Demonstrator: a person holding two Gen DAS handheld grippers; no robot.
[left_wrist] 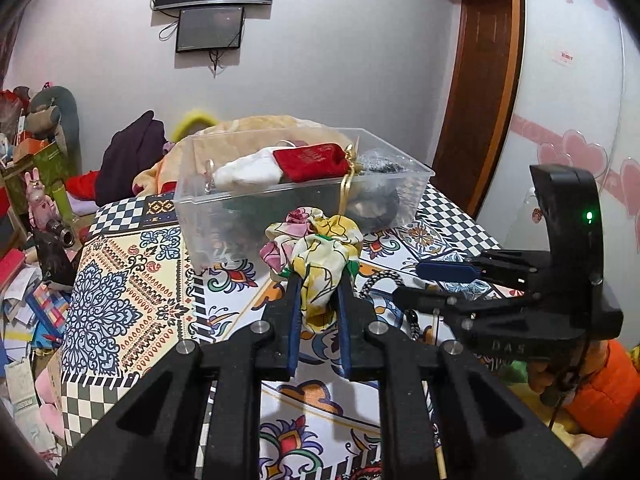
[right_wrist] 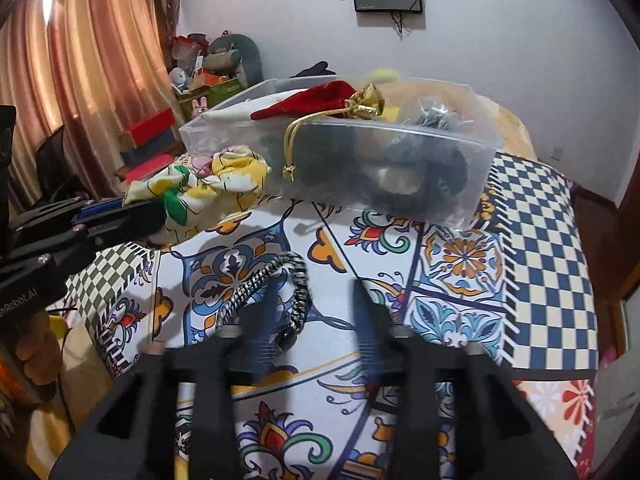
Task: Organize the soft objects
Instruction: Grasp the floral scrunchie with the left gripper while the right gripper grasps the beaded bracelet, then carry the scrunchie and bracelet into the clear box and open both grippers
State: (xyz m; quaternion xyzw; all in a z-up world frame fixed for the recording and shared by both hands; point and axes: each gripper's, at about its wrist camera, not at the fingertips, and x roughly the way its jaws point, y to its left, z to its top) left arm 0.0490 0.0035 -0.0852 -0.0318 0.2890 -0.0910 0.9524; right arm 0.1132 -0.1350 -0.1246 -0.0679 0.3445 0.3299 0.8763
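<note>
My left gripper (left_wrist: 318,280) is shut on a floral yellow, pink and green scrunchie (left_wrist: 316,248), held just in front of the clear plastic box (left_wrist: 224,204). The scrunchie also shows in the right wrist view (right_wrist: 208,180), with the left gripper (right_wrist: 144,212) at the left edge. The box (right_wrist: 480,168) holds a red velvet pouch (left_wrist: 310,162), a white cloth (left_wrist: 248,172) and dark items. My right gripper (right_wrist: 314,284) is open above a black-and-white braided cord (right_wrist: 260,280) lying on the patterned tablecloth; it also shows in the left wrist view (left_wrist: 416,284).
The table is covered by a patterned cloth (right_wrist: 460,264) with checkered borders. Cluttered boxes, toys and clothes (left_wrist: 36,184) lie left of the table. A bed with a beige blanket (left_wrist: 256,128) is behind the box. Curtains (right_wrist: 88,60) hang at the left.
</note>
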